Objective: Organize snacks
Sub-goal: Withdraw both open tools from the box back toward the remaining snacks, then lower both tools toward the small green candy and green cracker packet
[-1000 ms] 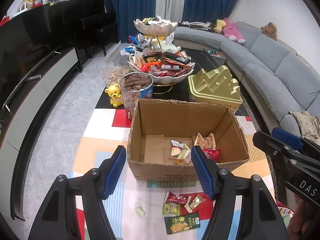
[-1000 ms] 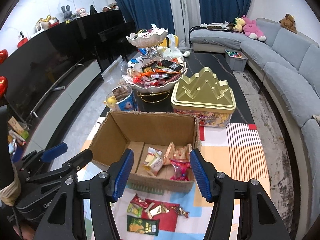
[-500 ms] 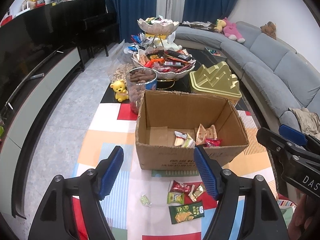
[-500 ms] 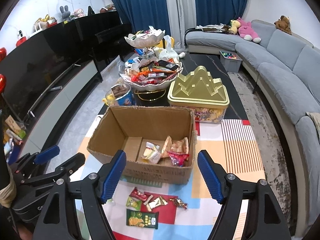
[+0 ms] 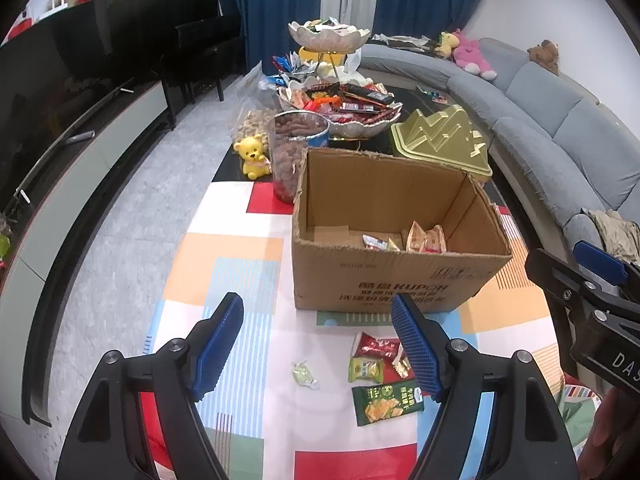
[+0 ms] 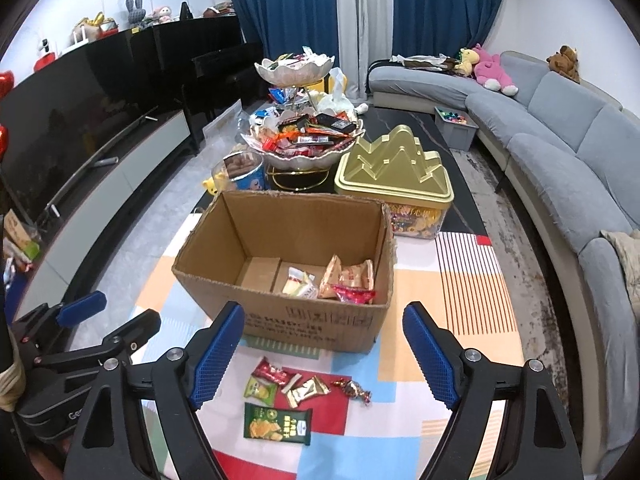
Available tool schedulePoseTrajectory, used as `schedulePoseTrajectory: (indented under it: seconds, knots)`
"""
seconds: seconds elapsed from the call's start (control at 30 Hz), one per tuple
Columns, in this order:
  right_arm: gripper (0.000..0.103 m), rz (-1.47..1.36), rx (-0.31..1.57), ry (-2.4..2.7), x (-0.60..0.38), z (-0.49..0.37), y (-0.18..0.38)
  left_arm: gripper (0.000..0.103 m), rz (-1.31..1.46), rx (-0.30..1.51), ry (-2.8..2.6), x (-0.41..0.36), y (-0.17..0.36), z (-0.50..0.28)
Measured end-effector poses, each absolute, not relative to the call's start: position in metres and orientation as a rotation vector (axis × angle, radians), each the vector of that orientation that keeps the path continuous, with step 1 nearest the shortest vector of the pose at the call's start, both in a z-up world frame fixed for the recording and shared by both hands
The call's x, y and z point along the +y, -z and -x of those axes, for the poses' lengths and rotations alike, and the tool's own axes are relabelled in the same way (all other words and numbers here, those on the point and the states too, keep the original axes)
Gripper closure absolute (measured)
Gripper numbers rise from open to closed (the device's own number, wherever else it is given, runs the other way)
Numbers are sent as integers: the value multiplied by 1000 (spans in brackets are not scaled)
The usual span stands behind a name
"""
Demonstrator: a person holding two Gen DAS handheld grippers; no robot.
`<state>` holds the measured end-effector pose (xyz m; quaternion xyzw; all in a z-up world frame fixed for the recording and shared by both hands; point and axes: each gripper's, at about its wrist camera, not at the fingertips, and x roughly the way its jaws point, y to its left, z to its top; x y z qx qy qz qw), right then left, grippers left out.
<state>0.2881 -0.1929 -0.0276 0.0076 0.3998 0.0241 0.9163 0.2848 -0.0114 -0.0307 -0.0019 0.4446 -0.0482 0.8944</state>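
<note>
One cardboard box stands open on the coloured table cloth, a little above the middle of the right wrist view. Inside it, toward its 3 o'clock wall, lie four wrapped snacks: one white and yellow packet, two beige packets leaning together, and one red wrapper in front of them. The rest of the box floor is bare.

On the cloth in front of the box, at 6 o'clock from it, I count five loose snacks in the right wrist view: one red packet, one small green packet, one gold packet, one dark twisted candy and one large green cracker packet. The left wrist view shows one more, a pale green candy lying apart at 9 o'clock from this group.

Behind the box, at 12 o'clock, there is one two-tier bowl stand, both bowls full of mixed snacks. At 1 o'clock is one container with a gold lid, sweets visible through its clear wall. At 11 o'clock stands one round tub of brown pieces, and beside it one yellow bear figure.

The left gripper and the right gripper both hang above the loose snacks. The jaws of both are opening and nothing is between them.
</note>
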Motion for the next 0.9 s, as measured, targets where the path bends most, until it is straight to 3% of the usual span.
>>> schedulePoseTrajectory:
  seconds: [0.9]
  knots:
    - [21,25,931,-72,-159,-249,94,27,-19,1045,73,9,96,-259]
